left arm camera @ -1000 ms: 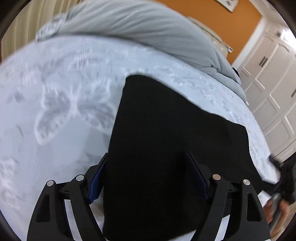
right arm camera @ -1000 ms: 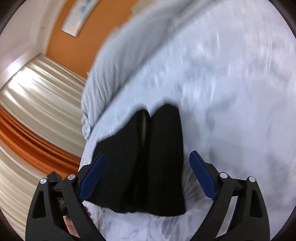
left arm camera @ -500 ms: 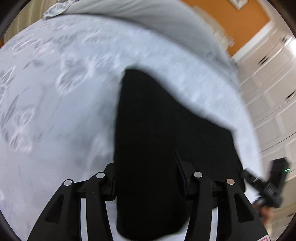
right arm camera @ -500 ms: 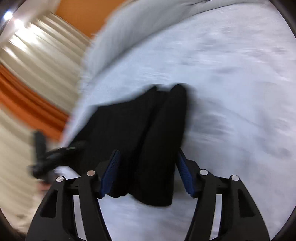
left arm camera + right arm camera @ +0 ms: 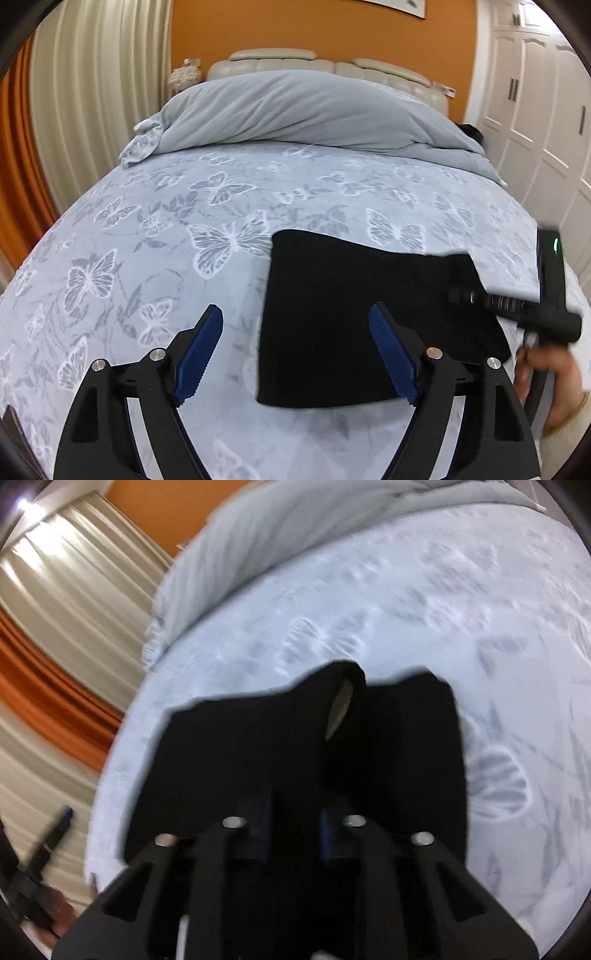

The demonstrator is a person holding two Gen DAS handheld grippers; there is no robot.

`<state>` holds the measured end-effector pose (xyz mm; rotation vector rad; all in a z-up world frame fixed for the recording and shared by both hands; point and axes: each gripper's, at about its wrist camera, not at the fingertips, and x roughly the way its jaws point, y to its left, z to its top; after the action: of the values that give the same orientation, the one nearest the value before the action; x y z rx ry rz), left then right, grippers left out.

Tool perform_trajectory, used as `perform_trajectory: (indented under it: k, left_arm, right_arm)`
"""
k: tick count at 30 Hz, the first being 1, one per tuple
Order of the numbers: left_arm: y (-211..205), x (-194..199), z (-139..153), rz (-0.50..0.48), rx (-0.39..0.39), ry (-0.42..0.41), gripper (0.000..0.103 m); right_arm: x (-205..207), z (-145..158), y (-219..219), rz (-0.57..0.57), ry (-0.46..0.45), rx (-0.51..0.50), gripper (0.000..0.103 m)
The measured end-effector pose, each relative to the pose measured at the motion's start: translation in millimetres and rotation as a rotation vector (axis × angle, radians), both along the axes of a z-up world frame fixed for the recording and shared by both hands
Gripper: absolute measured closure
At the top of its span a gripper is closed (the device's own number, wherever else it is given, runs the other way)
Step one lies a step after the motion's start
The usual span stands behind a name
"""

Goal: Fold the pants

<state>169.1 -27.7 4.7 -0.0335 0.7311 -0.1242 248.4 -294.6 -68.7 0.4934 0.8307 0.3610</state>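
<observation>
Black pants (image 5: 354, 314) lie folded into a flat rectangle on the butterfly-print bed sheet (image 5: 166, 229). My left gripper (image 5: 295, 350) is open and empty, raised above the sheet, its right finger over the pants' left part. My right gripper (image 5: 293, 830) is shut on the near edge of the pants (image 5: 295, 746), which spread away from it in two lobes with a pale lining showing at a fold. The right gripper also shows in the left wrist view (image 5: 517, 306) at the pants' right edge, held by a hand.
A grey rolled duvet (image 5: 303, 110) lies across the head of the bed before a cream headboard (image 5: 314, 62). White wardrobe doors (image 5: 546, 103) stand on the right. Cream and orange curtains (image 5: 55, 646) hang on the left. The bed edge is near the right gripper.
My left gripper opened, let go of the pants and pulled back and up. My right gripper moved in and closed on the pants' edge.
</observation>
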Motion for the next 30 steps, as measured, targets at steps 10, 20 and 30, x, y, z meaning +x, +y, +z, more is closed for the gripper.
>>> perform_trajectory:
  k: [10, 20, 30]
  left_arm:
    - [-6, 3, -32, -0.021, 0.010, 0.104, 0.023]
    - [-4, 2, -39, 0.000, 0.052, 0.095, 0.023]
    - [-1, -4, -40, 0.016, 0.069, 0.092, 0.023]
  right_arm:
    - [-25, 8, -43, -0.171, 0.016, -0.104, 0.081]
    - [-60, -19, 4, -0.011, 0.115, -0.157, 0.096]
    - [-75, -9, 7, -0.047, 0.090, -0.276, 0.085]
